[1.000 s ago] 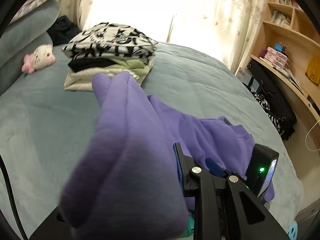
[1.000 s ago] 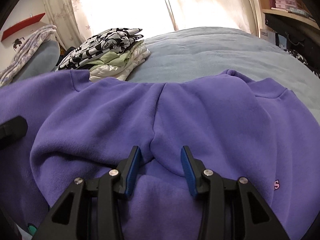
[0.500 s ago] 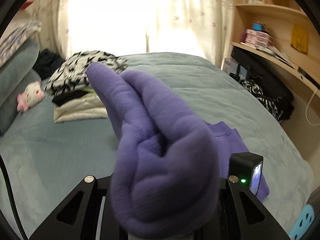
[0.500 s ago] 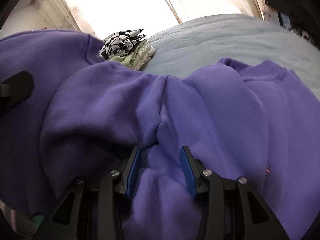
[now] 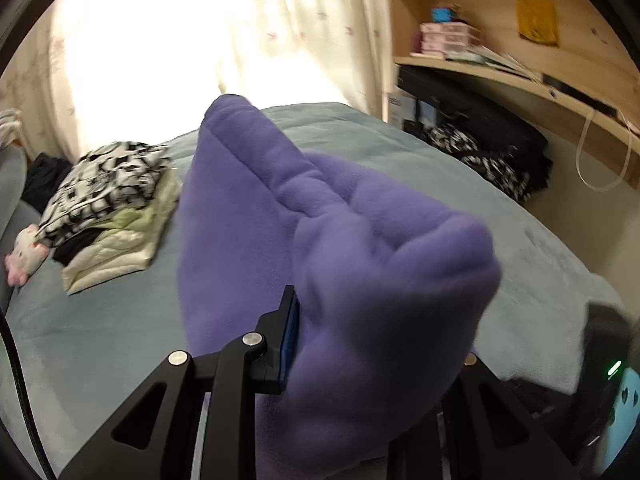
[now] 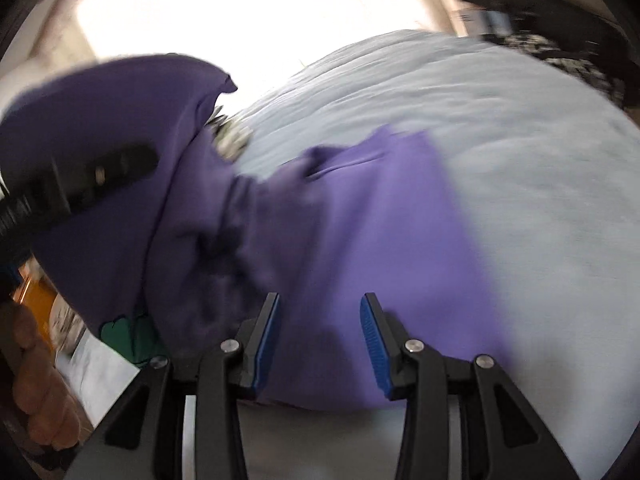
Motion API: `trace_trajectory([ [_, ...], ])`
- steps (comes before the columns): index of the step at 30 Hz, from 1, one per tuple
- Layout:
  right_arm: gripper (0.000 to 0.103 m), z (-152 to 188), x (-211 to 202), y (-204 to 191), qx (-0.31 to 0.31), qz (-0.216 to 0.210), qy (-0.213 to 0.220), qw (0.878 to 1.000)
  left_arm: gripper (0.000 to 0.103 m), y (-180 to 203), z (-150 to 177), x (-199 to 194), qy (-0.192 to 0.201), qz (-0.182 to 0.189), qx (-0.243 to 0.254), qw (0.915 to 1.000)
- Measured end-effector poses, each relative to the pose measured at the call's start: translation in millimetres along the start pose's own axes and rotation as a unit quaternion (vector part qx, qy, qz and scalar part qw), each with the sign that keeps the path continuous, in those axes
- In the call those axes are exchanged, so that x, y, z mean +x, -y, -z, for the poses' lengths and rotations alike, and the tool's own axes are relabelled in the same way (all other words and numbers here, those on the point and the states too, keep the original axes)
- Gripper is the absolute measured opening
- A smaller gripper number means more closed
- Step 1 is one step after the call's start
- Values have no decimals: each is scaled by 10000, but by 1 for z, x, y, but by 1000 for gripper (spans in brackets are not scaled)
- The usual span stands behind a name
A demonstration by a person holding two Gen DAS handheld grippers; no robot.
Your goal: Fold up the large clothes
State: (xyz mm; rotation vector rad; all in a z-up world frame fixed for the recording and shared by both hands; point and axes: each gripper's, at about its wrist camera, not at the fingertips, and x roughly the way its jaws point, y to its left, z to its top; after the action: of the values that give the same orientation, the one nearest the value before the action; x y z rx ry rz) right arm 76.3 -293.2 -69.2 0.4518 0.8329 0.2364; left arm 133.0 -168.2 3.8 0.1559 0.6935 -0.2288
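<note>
**Purple garment being held in both grippers over the bed**

A thick bunch of the purple garment (image 5: 360, 264) is being clamped between the narrowly parted fingers (image 5: 289, 336) of the left gripper (image 5: 372, 344). Purple fabric is being gripped by the right gripper (image 6: 318, 332), its fingers (image 6: 370, 332) partly apart. The garment is being draped across the near bed (image 5: 520, 248).

the purple sweatshirt (image 5: 360, 264) is a thick, soft fleece garment, bunched into rounded folds and lifted off the grey-blue bed (image 5: 100, 320). one gathered part rises to a rounded corner with a stitched seam. in the right wrist view the sweatshirt (image 6: 360, 220) drapes down, one flat part resting on the bed, its cloth twisted into a narrow neck near the middle.
</note>
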Motion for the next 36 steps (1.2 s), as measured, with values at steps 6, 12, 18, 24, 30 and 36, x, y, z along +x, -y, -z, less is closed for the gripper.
trace_trajectory([
  [6, 41, -8, -32, 48, 477, 567, 366, 9966, 22, 51, 16, 32, -246, 227, 490, 9982],
  [12, 41, 4, -35, 78, 891, 803, 287, 9924, 22, 100, 50, 71, -397, -36, 1436, 9888],
  [18, 41, 9, -33, 82, 909, 852, 197, 9920, 23, 107, 67, 83, -393, 98, 1599, 9863],
  [24, 41, 6, -30, 84, 881, 910, 174, 9918, 33, 95, 56, 75, -472, 382, 1480, 9871],
  [30, 41, 7, -33, 80, 818, 959, 145, 9919, 52, 92, 46, 65, -511, 464, 1389, 9879],
  [36, 41, 7, -40, 77, 817, 1025, 140, 9913, 67, 92, 42, 50, -473, 581, 1312, 9885],
])
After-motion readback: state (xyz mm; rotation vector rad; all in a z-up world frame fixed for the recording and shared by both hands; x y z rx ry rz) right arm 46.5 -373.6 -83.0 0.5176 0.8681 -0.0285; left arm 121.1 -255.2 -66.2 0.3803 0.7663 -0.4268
